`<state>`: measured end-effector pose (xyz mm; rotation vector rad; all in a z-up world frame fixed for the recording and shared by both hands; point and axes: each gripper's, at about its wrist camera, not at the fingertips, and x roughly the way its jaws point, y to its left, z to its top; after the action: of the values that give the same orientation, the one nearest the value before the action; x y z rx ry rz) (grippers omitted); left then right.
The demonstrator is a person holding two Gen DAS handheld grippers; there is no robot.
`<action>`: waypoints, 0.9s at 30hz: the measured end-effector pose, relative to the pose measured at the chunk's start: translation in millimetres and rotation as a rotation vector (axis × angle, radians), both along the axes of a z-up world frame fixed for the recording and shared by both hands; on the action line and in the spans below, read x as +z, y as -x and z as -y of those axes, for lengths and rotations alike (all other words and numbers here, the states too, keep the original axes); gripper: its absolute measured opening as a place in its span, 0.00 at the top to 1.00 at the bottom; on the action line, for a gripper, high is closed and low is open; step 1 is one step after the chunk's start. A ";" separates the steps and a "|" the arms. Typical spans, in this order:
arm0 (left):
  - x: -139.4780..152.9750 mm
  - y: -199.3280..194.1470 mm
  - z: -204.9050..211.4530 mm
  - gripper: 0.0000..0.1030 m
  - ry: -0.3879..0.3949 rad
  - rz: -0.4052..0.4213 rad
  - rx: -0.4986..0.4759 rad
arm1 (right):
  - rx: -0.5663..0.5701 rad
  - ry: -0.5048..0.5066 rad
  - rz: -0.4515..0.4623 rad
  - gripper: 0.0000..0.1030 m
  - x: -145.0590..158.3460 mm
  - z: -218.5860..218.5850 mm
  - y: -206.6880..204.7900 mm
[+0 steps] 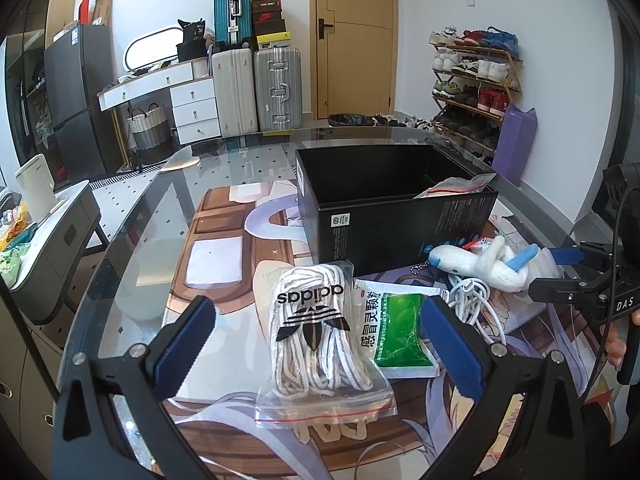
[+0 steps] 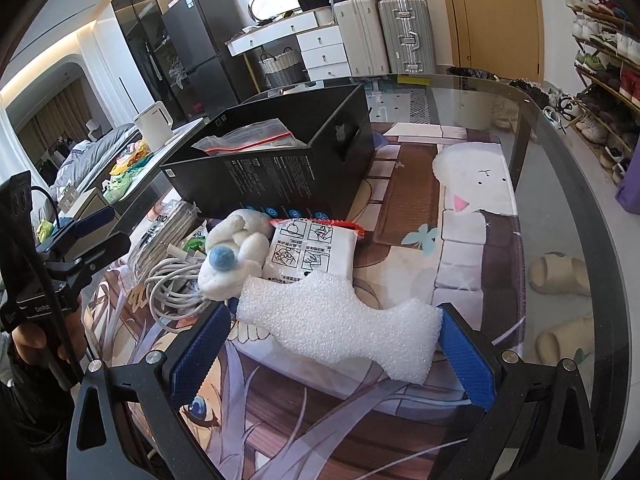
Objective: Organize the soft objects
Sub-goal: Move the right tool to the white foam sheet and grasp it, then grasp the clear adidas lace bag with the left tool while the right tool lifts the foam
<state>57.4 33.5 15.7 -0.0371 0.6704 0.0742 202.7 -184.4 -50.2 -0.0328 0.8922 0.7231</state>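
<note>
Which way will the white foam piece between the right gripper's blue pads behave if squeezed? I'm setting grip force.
The white foam piece shows a bubbly open texture, so it probably compresses easily and weighs little. Its irregular notched outline suggests it may twist between the right gripper pads. It seems unlikely to roll.

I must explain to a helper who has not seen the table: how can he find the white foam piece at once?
Start at the black box on the glass table. In front of it lies a heap of soft things; the white foam piece is nearest the right gripper, between its open blue fingers. Unlike the fluffy plush toy beside it, it is flat, bubbly and notched.
</note>
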 end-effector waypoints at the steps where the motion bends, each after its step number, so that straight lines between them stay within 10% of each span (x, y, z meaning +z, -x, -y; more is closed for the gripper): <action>1: -0.1 0.0 -0.1 0.00 0.000 0.000 0.001 | 0.002 0.003 0.000 0.01 -0.1 0.2 0.2; 27: -18.1 -12.8 -17.5 0.00 0.057 -0.098 0.066 | 0.079 -0.063 0.140 0.10 42.2 11.0 26.4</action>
<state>70.3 51.0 -2.4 -0.1116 0.7691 0.1212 176.2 -195.4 -7.9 -0.0622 0.7368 0.8120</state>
